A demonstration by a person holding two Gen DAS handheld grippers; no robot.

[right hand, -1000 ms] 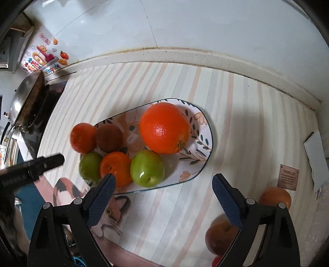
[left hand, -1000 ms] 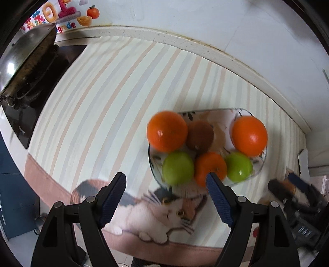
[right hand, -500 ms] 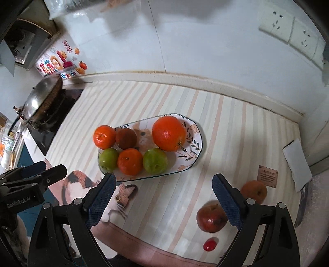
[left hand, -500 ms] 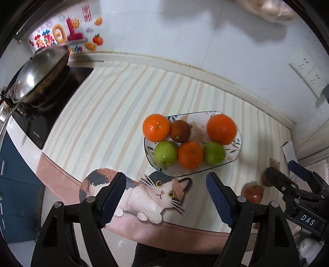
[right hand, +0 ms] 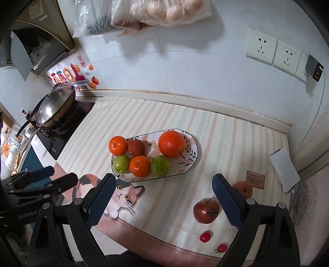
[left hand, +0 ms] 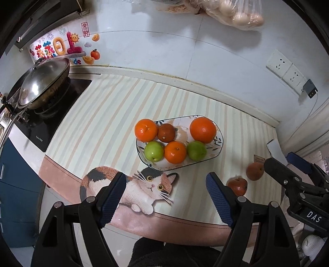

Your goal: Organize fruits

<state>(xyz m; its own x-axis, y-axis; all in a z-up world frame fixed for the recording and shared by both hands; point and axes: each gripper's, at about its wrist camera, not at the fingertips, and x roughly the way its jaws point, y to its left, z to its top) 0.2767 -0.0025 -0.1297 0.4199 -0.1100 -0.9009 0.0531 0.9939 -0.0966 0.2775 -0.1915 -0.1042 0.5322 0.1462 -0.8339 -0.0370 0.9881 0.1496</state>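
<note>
An oval patterned plate on the striped mat holds three oranges, two green apples and a dark brown fruit. A red apple, a small orange fruit and two small red cherry tomatoes lie on the mat right of the plate. My left gripper is open and empty, high above the mat's front edge. My right gripper is open and empty, also high, with the red apple near its right finger.
A wok sits on a black stove at the left. A white card and a brown tag lie at the right. Bagged goods hang on the wall; sockets are at upper right.
Both grippers have pulled up and back from the plate, so the whole counter and wall now show. Both stay open and empty. The fruits have not moved.
</note>
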